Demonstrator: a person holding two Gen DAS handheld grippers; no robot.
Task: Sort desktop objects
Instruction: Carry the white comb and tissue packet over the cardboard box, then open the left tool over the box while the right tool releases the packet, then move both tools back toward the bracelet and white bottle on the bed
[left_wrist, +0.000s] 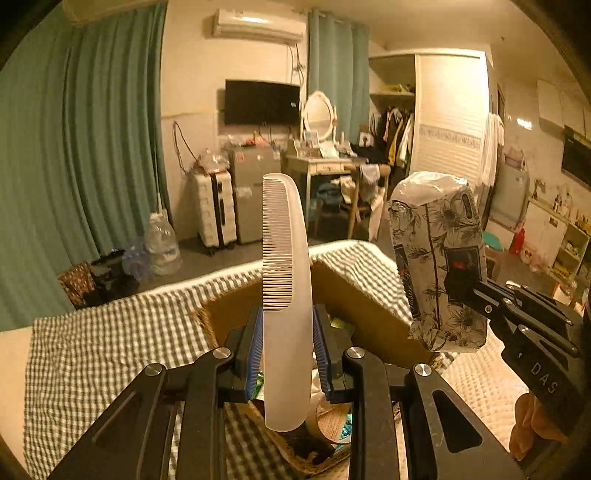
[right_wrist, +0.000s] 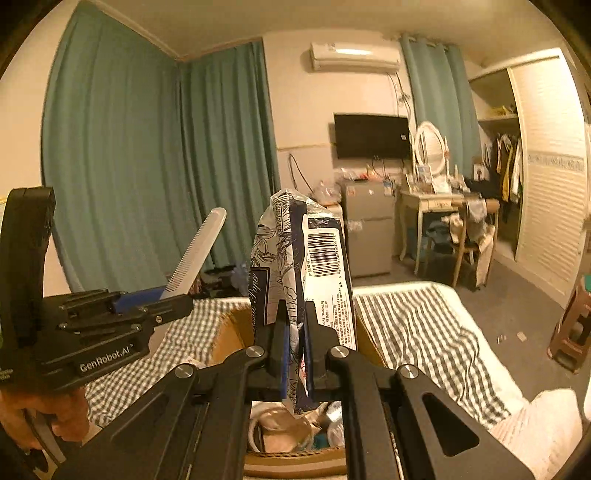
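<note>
We see a bed with a checked sheet across the bottom of both views. On it sits an open brown cardboard box, right under both of our grippers. Inside the box lie mixed things: a roll of tape and some soft, pale bits we cannot name.

Next in size is the tissue pack. It is wrapped in grey plastic with flower drawings, and in the right wrist view we see a barcode on it. Our right gripper is squeezed tight on the lower part of the pack, and the plastic is pinched flat between the two fingers. The pack stands up tall above the box. In the left wrist view the same gripper reaches in from the right side, with a bit of a hand under it.

Smaller than that is the white comb. Our left gripper grips it between its blue pads, one pad on each flat side. The comb stands upright, teeth to the left, with its bottom end hanging over the box. In the right wrist view the comb sticks out of the left gripper at a slant, up and to the right, just beside the tissue pack but not touching it.
</note>
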